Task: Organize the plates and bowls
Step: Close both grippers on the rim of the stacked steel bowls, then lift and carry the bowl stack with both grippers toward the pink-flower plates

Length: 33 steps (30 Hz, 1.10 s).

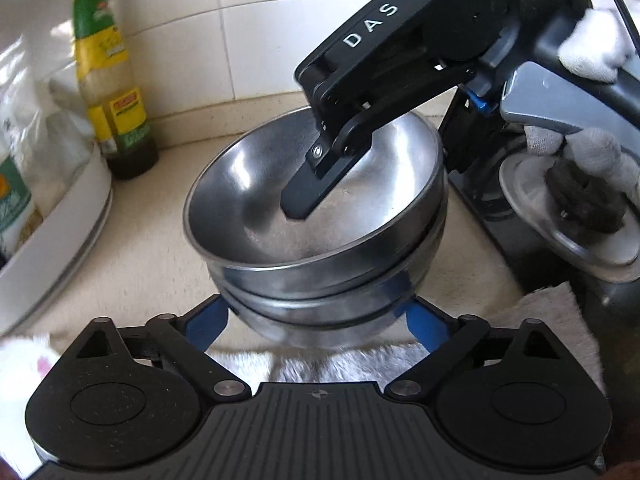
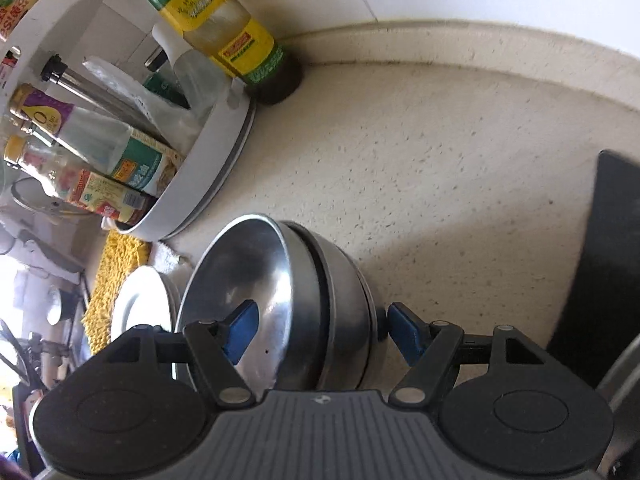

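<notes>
Stacked shiny steel bowls (image 1: 320,216) – speckled stone counter (image 2: 440,168), both hand-held grippers (image 1: 318,322) (image 2: 328,334) spread wide.

Bright daylight, steel glare, fisheye-warped, softly blurred edges.

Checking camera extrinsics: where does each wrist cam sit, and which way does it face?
Right wrist: sits behind the right tool, angled down at the steel bowl stack on the counter; one finger is inside the top bowl, one outside the stack.
Left wrist: sits behind the left tool, angled down at the same stack, fingers flanking it; the right tool and a gloved hand also show.
Shared: bowl stack, counter, yellow-labelled bottle, white round rack.
</notes>
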Each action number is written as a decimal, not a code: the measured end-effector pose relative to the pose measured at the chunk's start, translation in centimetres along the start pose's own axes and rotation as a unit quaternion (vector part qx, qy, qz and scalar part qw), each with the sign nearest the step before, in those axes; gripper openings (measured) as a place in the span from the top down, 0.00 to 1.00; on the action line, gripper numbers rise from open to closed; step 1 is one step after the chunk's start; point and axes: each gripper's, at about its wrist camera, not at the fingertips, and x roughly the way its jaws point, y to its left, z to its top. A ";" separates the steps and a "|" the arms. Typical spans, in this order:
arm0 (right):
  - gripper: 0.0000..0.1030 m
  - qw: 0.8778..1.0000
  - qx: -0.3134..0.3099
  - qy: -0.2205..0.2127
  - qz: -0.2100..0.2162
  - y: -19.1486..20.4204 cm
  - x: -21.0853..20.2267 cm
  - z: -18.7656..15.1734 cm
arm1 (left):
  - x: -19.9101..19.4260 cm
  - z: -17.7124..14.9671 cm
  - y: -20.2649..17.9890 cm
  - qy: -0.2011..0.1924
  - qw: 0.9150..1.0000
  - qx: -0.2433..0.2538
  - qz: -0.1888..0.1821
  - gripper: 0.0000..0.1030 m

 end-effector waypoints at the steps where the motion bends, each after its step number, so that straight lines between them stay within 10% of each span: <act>1: 0.12 1.000 0.003 0.000 0.005 -0.4 0.2 0.1 | 0.4 0.1 0.1 0.001 1.000 0.003 -0.002 0.02; 33: 0.13 0.999 -0.018 -0.015 0.046 0.5 -0.9 0.4 | 0.3 2.1 -0.3 -0.013 1.000 -0.006 0.000 0.00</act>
